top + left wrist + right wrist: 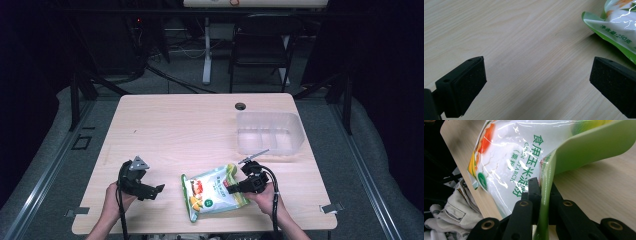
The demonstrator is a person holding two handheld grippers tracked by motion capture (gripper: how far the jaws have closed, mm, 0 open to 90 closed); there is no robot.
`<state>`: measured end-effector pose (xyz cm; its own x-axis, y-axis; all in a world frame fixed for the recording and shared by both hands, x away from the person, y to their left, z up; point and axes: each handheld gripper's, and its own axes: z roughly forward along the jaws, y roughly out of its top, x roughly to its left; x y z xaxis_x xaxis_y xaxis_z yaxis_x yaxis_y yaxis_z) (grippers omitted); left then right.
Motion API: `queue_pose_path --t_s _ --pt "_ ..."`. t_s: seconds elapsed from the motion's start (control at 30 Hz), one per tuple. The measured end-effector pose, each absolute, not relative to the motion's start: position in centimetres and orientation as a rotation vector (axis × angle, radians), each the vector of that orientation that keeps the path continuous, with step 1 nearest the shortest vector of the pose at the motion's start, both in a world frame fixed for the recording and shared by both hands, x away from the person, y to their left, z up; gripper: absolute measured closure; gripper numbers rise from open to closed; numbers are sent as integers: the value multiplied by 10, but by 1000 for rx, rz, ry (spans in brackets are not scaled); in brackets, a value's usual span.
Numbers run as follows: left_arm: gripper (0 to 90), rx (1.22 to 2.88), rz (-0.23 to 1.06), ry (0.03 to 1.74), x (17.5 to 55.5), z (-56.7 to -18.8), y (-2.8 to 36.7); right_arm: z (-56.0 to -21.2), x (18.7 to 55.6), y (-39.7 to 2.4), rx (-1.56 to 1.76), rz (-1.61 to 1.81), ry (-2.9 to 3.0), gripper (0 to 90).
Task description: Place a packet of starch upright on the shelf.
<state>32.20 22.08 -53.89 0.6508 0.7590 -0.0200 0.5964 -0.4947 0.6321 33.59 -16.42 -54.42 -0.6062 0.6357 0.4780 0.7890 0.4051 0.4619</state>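
A green and white pouch of corn starch [212,192] lies near the table's front edge, right of centre. My right gripper [234,188] is shut on the pouch's green sealed edge [544,202], which stands pinched between the two black jaws. The pouch's printed face [506,157] fans out to the left beyond the jaws. My left gripper [157,190] rests on the table to the pouch's left, open, with bare wood between its pads [466,85]. A corner of the pouch [616,27] shows at the upper right of the left gripper view.
A clear plastic tray [295,131] with compartments stands at the table's right, behind the right gripper. A round cable hole [240,106] sits near the back edge. A dark chair [260,45] stands beyond the table. Wood tabletop [175,130] stretches across the middle and left.
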Motion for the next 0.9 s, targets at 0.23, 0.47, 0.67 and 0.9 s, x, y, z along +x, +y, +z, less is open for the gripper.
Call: queue_pose_path --t_s 0.23,0.47,0.67,0.9 --pt "8 2258 352 1050 322 -539 220 -535 334 -177 -1286 -1021 -2464 876" --pt "9 2265 351 1047 322 -539 221 -529 331 -200 -1247 -987 -2566 873" --pt "13 2266 356 1051 323 -539 221 -535 332 -215 -1296 -1003 -2518 868" --pt "13 2266 362 1046 322 -538 220 -525 328 -219 -1330 -1014 -2533 875"
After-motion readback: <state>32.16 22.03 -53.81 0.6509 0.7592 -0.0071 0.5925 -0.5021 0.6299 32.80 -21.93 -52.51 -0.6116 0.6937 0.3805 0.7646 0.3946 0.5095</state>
